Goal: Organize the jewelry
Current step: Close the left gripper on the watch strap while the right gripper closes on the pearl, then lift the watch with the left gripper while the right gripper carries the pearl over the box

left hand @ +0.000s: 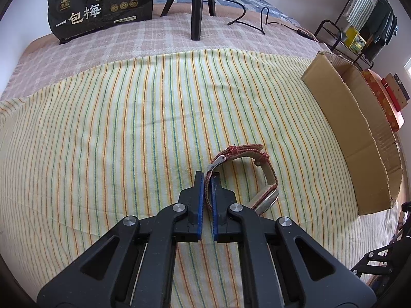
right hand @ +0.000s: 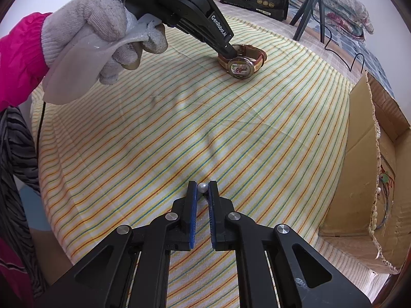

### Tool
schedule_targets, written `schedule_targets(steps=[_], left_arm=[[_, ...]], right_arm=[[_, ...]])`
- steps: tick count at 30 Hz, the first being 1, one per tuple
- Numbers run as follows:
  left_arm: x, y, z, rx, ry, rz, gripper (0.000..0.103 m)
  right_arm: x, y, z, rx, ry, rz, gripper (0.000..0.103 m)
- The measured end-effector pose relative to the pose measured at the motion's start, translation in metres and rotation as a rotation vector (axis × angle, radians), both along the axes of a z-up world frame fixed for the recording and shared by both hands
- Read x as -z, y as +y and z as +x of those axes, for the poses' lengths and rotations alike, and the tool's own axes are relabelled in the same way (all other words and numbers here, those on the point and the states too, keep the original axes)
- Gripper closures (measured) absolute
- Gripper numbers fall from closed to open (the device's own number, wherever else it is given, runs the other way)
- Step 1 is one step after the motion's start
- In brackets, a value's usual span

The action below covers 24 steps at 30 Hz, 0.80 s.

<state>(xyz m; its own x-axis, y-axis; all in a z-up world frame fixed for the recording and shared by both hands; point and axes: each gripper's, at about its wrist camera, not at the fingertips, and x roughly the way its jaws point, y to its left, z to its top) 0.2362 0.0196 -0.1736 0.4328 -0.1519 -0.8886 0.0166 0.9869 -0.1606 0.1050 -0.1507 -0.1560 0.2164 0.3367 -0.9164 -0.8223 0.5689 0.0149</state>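
The work looks to be near its end. The cardboard box (right hand: pixel 359 159) at the right edge of the striped cloth (right hand: pixel 179 118) already holds some jewelry: in the right wrist view a pearl strand (right hand: pixel 377 138) hangs along its torn rim, and a thin cord with a green piece (right hand: pixel 384 179) lies inside. I cannot make out what else is in the box, because its wall hides most of the inside.

On the cloth only two things are left, as far as both views show. The first is the watch (left hand: pixel 246 174) with a red woven strap. The left claw (left hand: pixel 207 179) is clenched on the strap near the buckle — the blue pads press the band between them — and the watch seems to rest on the cloth or to be just above it, well apart from the box. In the right wrist view the same claw meets the watch from above, just behind the round dial, and a gloved hand (right hand: pixel 102 33) holds the tool.

The second is a single pearl (right hand: pixel 202 187). The right claw (right hand: pixel 202 188) grips it at the very tips of its fingers, low over the cloth (a small and round thing, so I judge that it can slip out easily).

So both remaining pieces are now grasped but not yet stored — what is left is to carry them to the box and release them there.
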Motion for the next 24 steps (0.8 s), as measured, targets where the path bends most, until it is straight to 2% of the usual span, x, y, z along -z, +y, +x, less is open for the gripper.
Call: schedule_targets(steps=[13, 24], left_arm=[[-0.028, 0.013, -0.013, -0.019, -0.057, -0.026, 0.1], [-0.058, 0.002, -0.025, 0.006, -0.116, -0.067, 0.1]], right_arm=[[-0.036, -0.003, -0.005, 0.021, -0.068, 0.075, 0.096], [-0.063, -0.014, 0.0, 0.06, -0.128, 0.117, 0.096]])
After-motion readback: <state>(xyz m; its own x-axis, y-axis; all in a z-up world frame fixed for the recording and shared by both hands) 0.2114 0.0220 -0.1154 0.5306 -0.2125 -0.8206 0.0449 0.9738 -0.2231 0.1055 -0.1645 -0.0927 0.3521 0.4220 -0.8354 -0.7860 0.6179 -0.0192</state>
